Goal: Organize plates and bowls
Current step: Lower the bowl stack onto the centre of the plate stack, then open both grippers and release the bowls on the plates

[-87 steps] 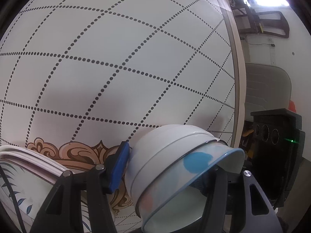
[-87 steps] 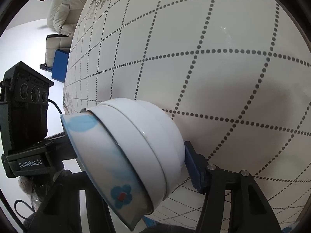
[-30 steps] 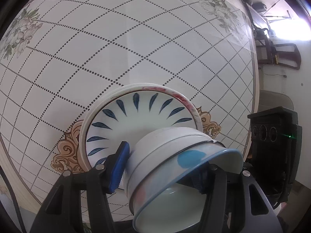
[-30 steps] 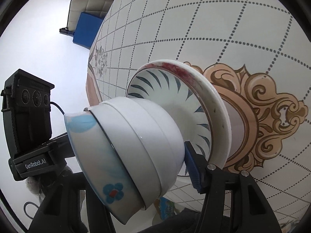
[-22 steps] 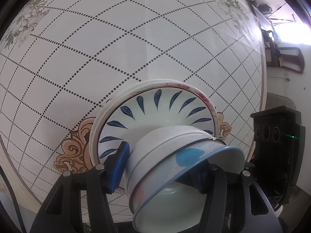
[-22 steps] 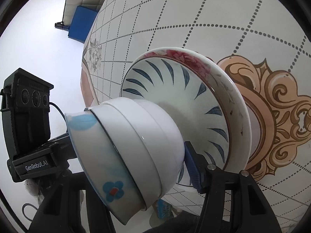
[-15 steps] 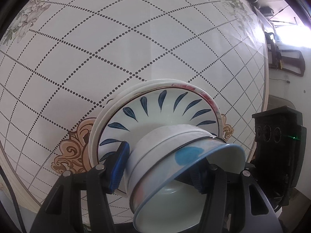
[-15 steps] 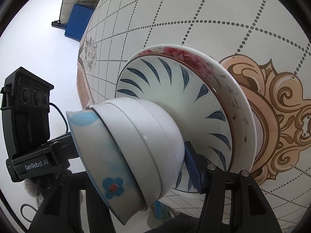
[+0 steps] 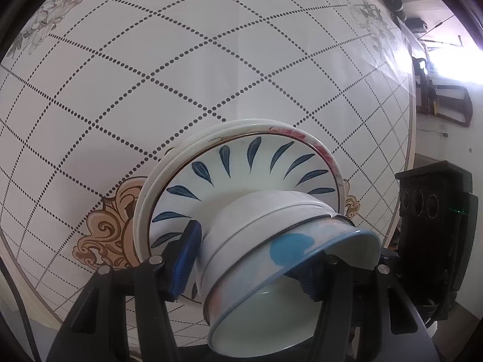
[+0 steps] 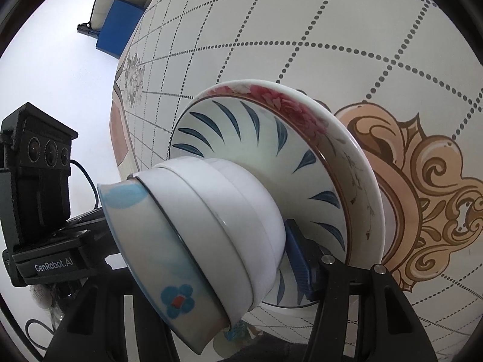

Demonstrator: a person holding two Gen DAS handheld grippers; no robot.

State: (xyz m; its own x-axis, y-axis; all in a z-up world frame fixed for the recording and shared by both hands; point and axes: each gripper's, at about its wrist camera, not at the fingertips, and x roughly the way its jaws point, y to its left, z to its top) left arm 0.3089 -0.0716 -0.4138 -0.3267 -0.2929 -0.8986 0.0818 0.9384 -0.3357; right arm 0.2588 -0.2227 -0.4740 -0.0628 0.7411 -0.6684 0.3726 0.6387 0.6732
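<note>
A stack of nested bowls (image 9: 271, 220), white outside with a blue-flowered one innermost, hangs tilted over a pile of plates (image 9: 241, 166). The top plate has blue leaf strokes; a red-flowered plate (image 10: 289, 102) lies under it. My left gripper (image 9: 246, 267) is shut on the bowl stack, its blue pad (image 9: 184, 259) pressed to the bowls' base. My right gripper (image 10: 211, 265) is shut on the same bowl stack (image 10: 211, 211) from the other side. The bowls' base sits just at the top plate; I cannot tell whether they touch.
The plates rest on a round table (image 9: 181, 60) with a dotted-grid cloth and a tan scroll ornament (image 10: 422, 196). The table edge (image 9: 411, 120) runs down the right. A blue box (image 10: 120, 27) stands on the floor beyond; a dark rack (image 9: 440, 102) is by the wall.
Both grippers carried the bowl stack across the table to above the plate pile, then sank toward it. The plates came into view and grew larger. The grip did not alter.
</note>
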